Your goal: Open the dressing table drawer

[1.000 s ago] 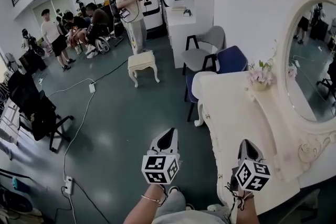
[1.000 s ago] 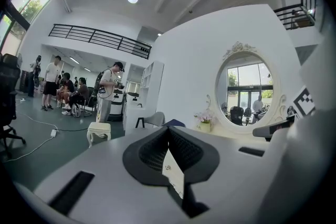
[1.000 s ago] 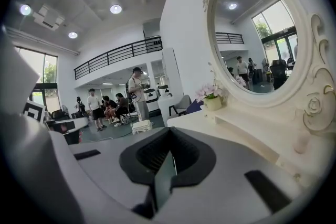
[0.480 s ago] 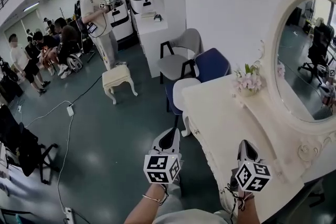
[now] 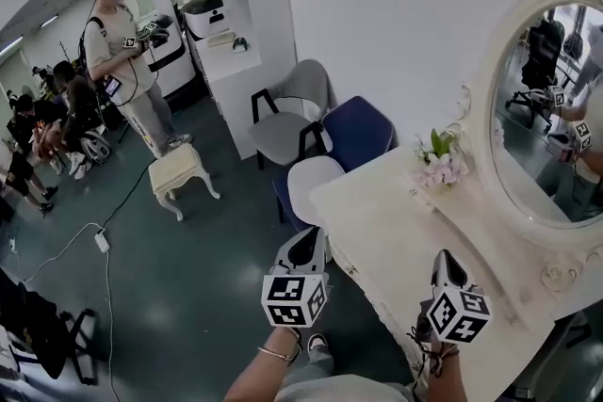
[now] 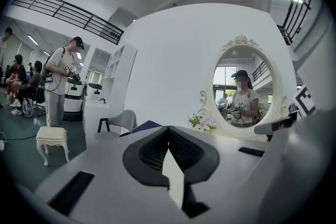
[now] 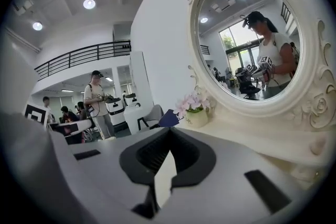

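The cream dressing table (image 5: 405, 240) stands at the right in the head view, under an oval mirror (image 5: 546, 108). Its drawer front (image 5: 363, 285) runs along the table's left edge, seen only at a steep angle. My left gripper (image 5: 306, 240) hangs just left of that edge, over the floor, shut and holding nothing. My right gripper (image 5: 443, 257) is over the tabletop near its front corner, also shut and holding nothing. The left gripper (image 6: 168, 128) faces the mirror (image 6: 242, 86) in the left gripper view. In the right gripper view, the right gripper (image 7: 169, 131) points along the tabletop (image 7: 252, 131) toward a flower pot (image 7: 195, 113).
A pot of pink flowers (image 5: 435, 167) sits on the table by the mirror. A white round stool (image 5: 311, 176), a blue chair (image 5: 353, 132) and a grey chair (image 5: 292, 104) stand beyond the table's far end. A cream footstool (image 5: 179, 169), a standing person (image 5: 118, 42) and a floor cable (image 5: 99, 240) are at left.
The view has swung round, so the dressing table now sits nearer the middle and the people have slid left. Both grippers stay shut and have travelled with me toward the table.
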{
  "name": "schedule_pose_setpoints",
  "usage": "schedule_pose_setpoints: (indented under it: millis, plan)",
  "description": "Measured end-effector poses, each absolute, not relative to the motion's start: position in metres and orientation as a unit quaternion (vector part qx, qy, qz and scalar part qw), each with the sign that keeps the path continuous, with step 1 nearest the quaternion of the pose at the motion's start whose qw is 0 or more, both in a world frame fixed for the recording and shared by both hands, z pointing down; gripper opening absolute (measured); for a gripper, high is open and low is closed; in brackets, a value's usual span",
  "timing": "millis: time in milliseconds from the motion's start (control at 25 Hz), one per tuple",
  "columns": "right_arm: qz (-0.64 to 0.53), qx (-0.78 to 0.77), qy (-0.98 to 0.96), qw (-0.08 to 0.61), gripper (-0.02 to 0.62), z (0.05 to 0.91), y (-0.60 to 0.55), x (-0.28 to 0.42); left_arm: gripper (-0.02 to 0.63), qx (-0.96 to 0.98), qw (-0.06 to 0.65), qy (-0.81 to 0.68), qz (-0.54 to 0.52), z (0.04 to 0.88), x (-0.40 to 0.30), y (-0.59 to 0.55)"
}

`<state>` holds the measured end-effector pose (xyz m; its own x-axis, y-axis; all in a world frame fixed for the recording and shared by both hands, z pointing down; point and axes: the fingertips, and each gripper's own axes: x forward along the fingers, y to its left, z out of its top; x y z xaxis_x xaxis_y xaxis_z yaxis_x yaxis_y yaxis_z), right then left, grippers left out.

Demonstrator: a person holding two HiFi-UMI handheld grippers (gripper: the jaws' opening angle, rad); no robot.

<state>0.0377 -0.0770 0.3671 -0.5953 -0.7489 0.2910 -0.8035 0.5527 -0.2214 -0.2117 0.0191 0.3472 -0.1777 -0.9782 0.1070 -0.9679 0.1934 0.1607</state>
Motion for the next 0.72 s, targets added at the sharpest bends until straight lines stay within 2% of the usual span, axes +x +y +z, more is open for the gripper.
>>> schedule_pose_setpoints:
  millis: [320, 720]
  plan:
    - [0.176, 0.5, -0.844, 0.074, 0.008, 0.372, -0.103, 0.016, 0.018, 0.684, 0.104, -0.722, -0.015, 0.357, -0.242, -0.044]
    - [0.188, 0.557, -0.806, 0.077, 0.008, 0.383, -0.134, 0.044, 0.018, 0.733, 0.123, -0.669, 0.0, 0.372, -0.216, -0.11]
